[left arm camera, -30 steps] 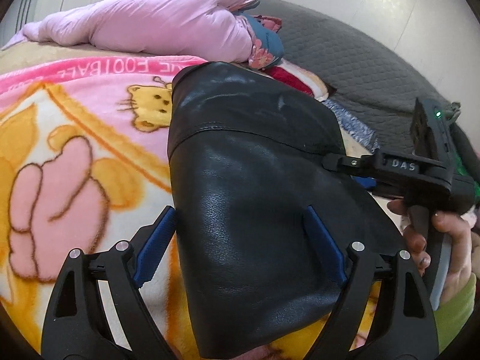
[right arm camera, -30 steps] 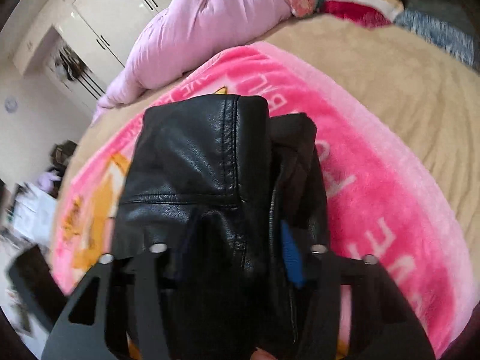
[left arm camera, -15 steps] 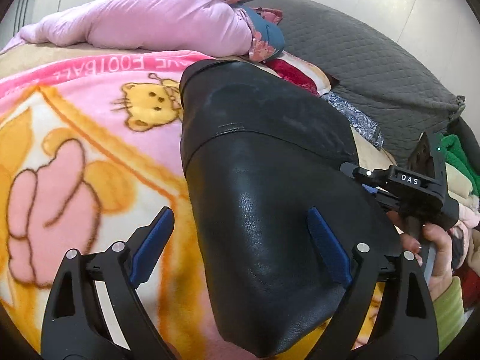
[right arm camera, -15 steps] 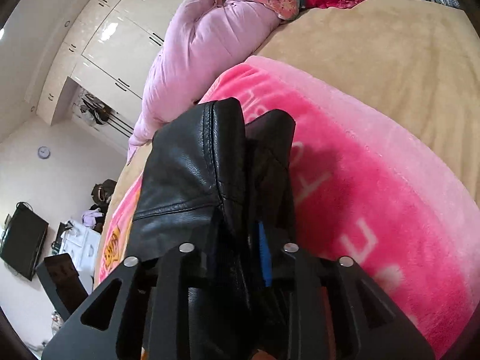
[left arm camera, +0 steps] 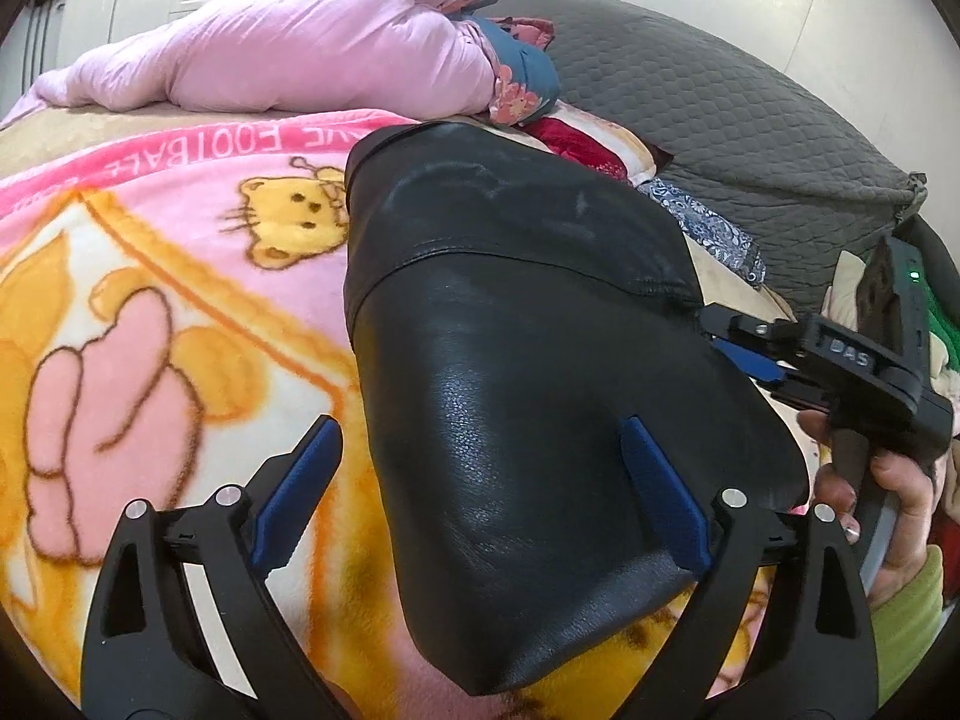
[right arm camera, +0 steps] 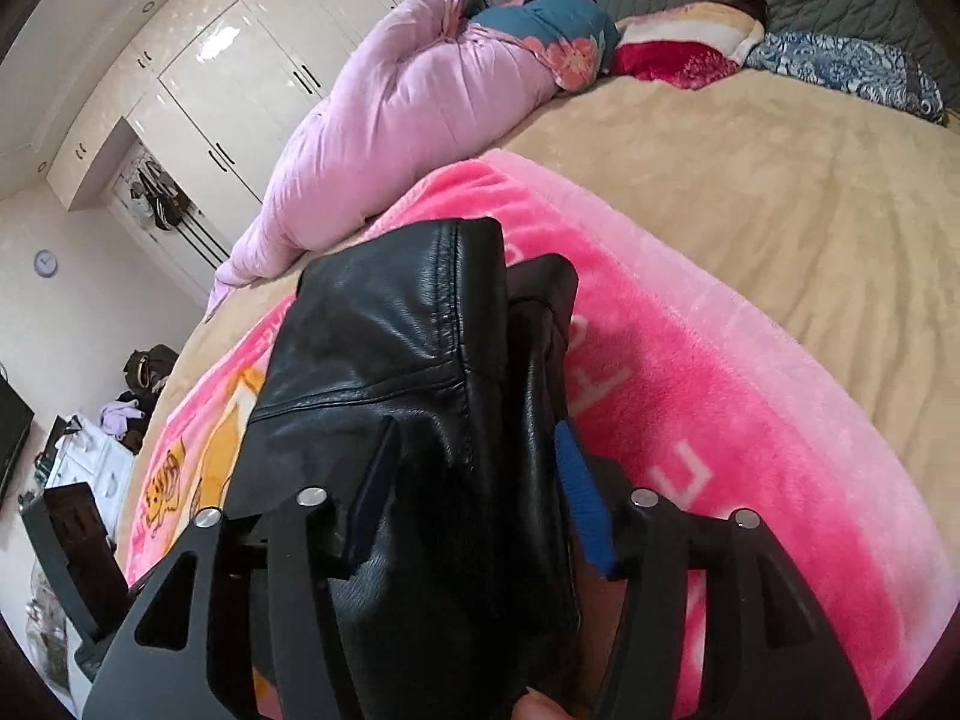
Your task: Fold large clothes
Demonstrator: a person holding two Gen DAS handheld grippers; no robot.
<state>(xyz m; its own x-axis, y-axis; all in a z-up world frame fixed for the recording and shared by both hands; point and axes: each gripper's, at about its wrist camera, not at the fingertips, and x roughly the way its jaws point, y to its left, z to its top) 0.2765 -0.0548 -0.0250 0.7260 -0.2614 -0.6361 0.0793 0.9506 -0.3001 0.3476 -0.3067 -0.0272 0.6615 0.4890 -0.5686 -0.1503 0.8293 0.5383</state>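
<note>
Left wrist view shows the left tongs (left arm camera: 480, 492) spread wide, their blue pads either side of a folded black leather jacket (left arm camera: 528, 396) that lies on a pink cartoon blanket (left arm camera: 150, 312) directly ahead of them. To their right, the right tongs (left arm camera: 729, 339) bite the jacket's edge, held by a hand (left arm camera: 888, 498). Right wrist view shows the right tongs (right arm camera: 474, 486) clamped on bunched jacket (right arm camera: 390, 354) folds, with a lilac quilt (right arm camera: 414, 102) lying beyond.

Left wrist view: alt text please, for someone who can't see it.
A folded black leather garment lies on a pink cartoon blanket, between the open left gripper's blue-padded fingers. The right gripper pinches the garment's right edge.
</note>
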